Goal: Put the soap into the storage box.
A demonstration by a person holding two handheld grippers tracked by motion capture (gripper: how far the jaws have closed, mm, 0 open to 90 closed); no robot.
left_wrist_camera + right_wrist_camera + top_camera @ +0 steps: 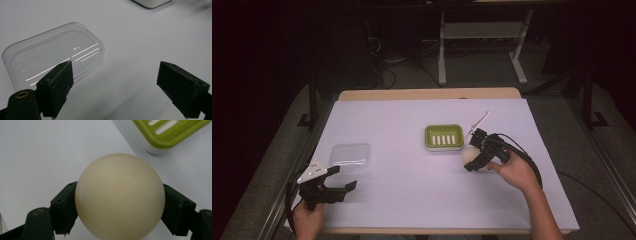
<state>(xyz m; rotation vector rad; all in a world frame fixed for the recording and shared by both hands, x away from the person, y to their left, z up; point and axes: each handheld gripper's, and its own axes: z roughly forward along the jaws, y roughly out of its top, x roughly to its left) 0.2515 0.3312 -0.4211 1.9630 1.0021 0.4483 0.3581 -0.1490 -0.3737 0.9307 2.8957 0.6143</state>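
The right tool (472, 157) is pinching a ball (120, 196) beside the dish (443, 137), center frame; the left tool (343, 177) is hovering spread near the lid (350, 155), lower left.

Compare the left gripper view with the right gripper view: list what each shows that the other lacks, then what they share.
Left gripper view alone: the clear plastic lid lying flat on the table, and the left gripper with its jaws wide apart and nothing between them.

Right gripper view alone: the cream round soap clamped between the jaws of the right gripper, and the slotted green top of the soap dish.

Shared: the white table cover beneath, a pair of black jaws rising from the bottom, and a pale edge at the top that looks like the dish's base.
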